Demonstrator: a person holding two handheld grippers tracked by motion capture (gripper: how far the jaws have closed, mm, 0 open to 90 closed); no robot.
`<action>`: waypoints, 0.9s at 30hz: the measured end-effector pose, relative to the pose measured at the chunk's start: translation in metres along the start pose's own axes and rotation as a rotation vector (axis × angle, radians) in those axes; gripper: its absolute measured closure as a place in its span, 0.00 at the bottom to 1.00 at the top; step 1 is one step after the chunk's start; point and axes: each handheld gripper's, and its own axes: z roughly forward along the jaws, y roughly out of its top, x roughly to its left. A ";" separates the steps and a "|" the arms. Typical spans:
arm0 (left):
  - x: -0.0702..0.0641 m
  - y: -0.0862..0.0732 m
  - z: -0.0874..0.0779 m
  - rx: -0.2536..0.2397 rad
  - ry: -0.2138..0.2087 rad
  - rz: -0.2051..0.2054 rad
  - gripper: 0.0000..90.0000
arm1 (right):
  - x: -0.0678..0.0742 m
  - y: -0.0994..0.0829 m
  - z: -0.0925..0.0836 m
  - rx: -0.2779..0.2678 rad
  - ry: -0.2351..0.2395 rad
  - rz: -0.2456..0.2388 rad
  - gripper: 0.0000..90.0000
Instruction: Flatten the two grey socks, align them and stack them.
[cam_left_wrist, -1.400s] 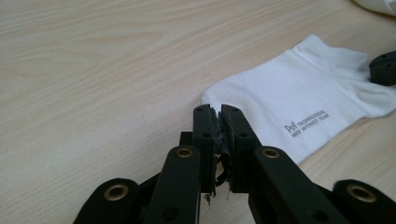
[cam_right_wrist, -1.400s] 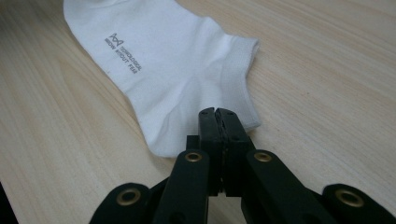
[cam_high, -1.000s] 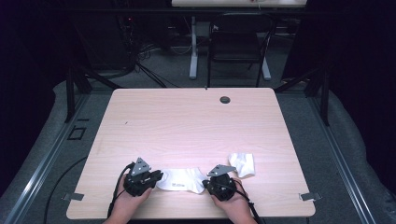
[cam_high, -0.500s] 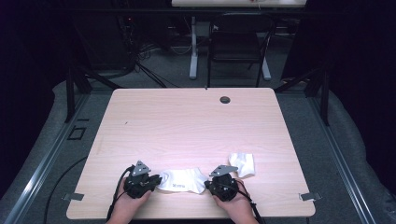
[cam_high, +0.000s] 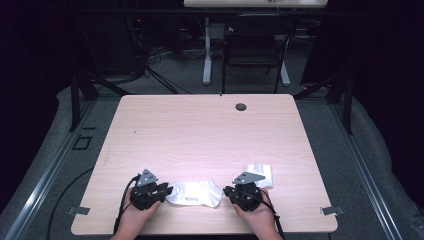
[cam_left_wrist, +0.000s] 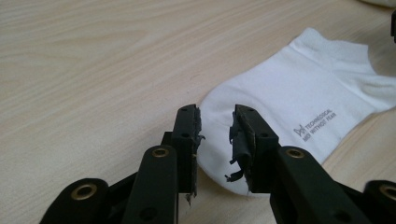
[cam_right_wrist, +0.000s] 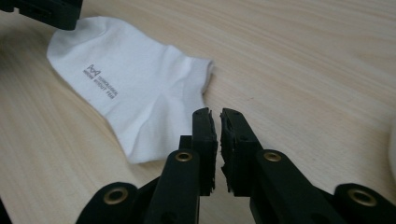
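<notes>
The left gripper (cam_left_wrist: 217, 126) had just been opening, its jaws astride the white sock's (cam_left_wrist: 299, 98) toe, apparently not pinching; the right gripper (cam_right_wrist: 218, 122) was barely parted, empty, beside the sock's other end.

A lab-like recording room: a pale wood-grain table (cam_high: 210, 135) on grey carpet (cam_high: 380, 165), black curtains around, loose black cables (cam_high: 155, 70) and a white desk leg (cam_high: 207, 55) behind.
</notes>
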 end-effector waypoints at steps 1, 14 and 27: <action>0.001 0.000 0.000 -0.005 -0.003 -0.003 0.78 | -0.002 0.000 -0.002 -0.005 -0.010 0.003 0.91; 0.008 0.004 -0.004 -0.058 0.003 -0.003 0.67 | -0.029 0.001 -0.019 -0.067 -0.092 0.069 0.85; 0.011 0.004 -0.004 -0.065 0.028 0.001 0.62 | -0.063 -0.003 -0.037 -0.084 -0.233 0.127 0.82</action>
